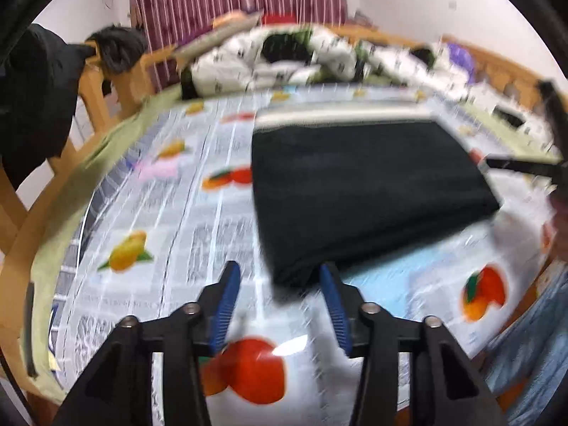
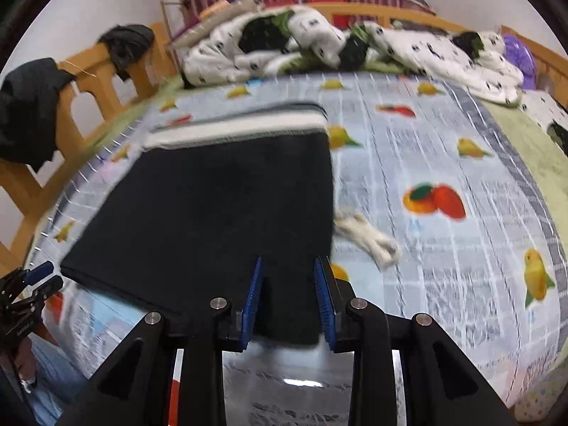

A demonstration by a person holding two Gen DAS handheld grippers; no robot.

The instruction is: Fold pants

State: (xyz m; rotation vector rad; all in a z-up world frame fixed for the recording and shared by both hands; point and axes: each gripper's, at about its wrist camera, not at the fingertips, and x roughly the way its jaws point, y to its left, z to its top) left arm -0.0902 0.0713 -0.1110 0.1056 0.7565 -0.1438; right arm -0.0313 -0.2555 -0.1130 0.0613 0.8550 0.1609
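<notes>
Only the right wrist view shows a white drawstring (image 2: 369, 238) trailing right of the folded black pants (image 2: 220, 209), which lie flat on the fruit-print bed sheet (image 2: 443, 163). The right claw (image 2: 289, 294) straddles their near edge, jaws parted; the left claw (image 1: 280, 284) gapes beside the near corner; both views are motion-blurred

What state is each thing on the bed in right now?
Black fabric pants: folded into a flat rectangle, white waistband at the far end.
Left gripper: open, at the pants' near corner.
Right gripper: open, fabric edge between its fingers.
White patterned quilt: crumpled by the headboard.
</notes>
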